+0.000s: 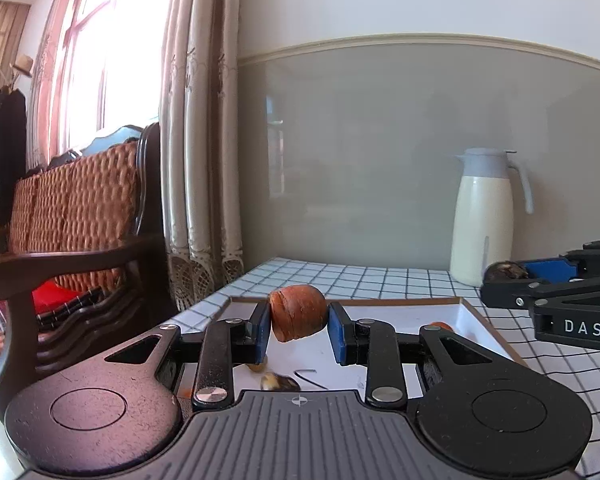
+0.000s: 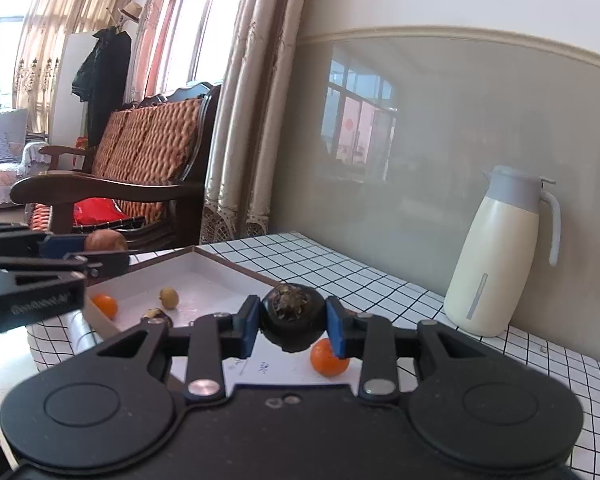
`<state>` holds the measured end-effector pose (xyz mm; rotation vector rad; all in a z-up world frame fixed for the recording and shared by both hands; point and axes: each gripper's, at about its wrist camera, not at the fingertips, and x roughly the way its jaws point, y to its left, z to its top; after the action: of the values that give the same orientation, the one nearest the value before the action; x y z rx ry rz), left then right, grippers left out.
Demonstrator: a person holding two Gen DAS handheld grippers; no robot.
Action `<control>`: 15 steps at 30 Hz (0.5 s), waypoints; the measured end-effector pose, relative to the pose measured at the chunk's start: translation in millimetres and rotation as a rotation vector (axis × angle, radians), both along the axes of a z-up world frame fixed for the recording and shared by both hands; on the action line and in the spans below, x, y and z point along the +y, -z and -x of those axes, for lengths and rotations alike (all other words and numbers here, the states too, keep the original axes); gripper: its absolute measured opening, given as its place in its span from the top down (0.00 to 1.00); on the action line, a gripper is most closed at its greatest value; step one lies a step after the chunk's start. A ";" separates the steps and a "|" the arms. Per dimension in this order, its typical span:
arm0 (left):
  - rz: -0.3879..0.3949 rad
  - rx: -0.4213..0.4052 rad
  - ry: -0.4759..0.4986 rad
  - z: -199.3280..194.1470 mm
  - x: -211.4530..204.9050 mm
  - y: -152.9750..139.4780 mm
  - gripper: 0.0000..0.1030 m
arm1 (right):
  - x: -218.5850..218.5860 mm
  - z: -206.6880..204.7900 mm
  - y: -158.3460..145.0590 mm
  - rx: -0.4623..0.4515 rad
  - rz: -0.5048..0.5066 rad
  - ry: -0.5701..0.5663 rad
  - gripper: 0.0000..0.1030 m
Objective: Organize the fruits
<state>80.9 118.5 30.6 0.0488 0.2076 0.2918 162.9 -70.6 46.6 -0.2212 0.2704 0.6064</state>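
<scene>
My left gripper (image 1: 299,330) is shut on a reddish-brown fruit (image 1: 298,312) and holds it above the white tray (image 1: 466,314). My right gripper (image 2: 293,322) is shut on a dark round mangosteen (image 2: 293,318), held above the tray (image 2: 204,262). In the right wrist view the tray holds two small oranges (image 2: 329,357) (image 2: 106,305), a small tan longan (image 2: 168,297) and a dark fruit (image 2: 156,315). The left gripper (image 2: 96,255) with its fruit shows at the left there. The right gripper (image 1: 504,276) shows at the right of the left wrist view.
A cream thermos jug (image 1: 486,216) (image 2: 504,252) stands on the checked tablecloth (image 1: 380,276) by the grey wall. A wooden sofa with woven cushions (image 1: 76,216) stands to the left, beside curtains (image 1: 200,120).
</scene>
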 end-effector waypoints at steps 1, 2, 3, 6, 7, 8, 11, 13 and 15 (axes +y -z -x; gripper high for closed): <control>-0.007 0.001 -0.006 -3.3 2.4 -0.1 0.70 | 0.3 -3.5 1.1 0.009 -0.002 0.004 0.75; -0.003 0.006 -0.007 -7.5 5.1 0.4 0.70 | 0.3 -7.7 2.2 0.019 -0.003 0.009 0.75; 0.006 0.011 -0.013 -12.2 8.8 1.4 0.70 | 0.7 -9.8 3.2 0.023 -0.005 0.013 0.75; 0.029 0.022 -0.024 -22.5 16.2 3.9 0.70 | 2.7 -16.3 5.0 0.031 -0.005 0.019 0.75; 0.033 0.024 -0.026 -24.8 17.5 4.3 0.70 | 3.3 -18.2 5.2 0.032 -0.005 0.019 0.75; 0.033 0.026 -0.027 -27.3 18.3 4.6 0.70 | 4.2 -20.2 5.4 0.032 -0.005 0.020 0.75; 0.033 0.025 -0.029 -34.0 19.9 4.0 0.70 | 6.3 -26.1 5.9 0.031 -0.003 0.026 0.75; 0.032 0.023 -0.032 -38.1 21.2 3.5 0.70 | 6.4 -33.0 5.8 0.037 -0.009 0.033 0.75; 0.035 0.024 -0.035 -43.1 23.4 3.6 0.70 | 7.1 -40.3 5.4 0.045 -0.012 0.038 0.75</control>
<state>124.0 141.9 27.1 0.0145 0.2373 0.3224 203.1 -63.5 41.2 -0.1903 0.3138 0.5760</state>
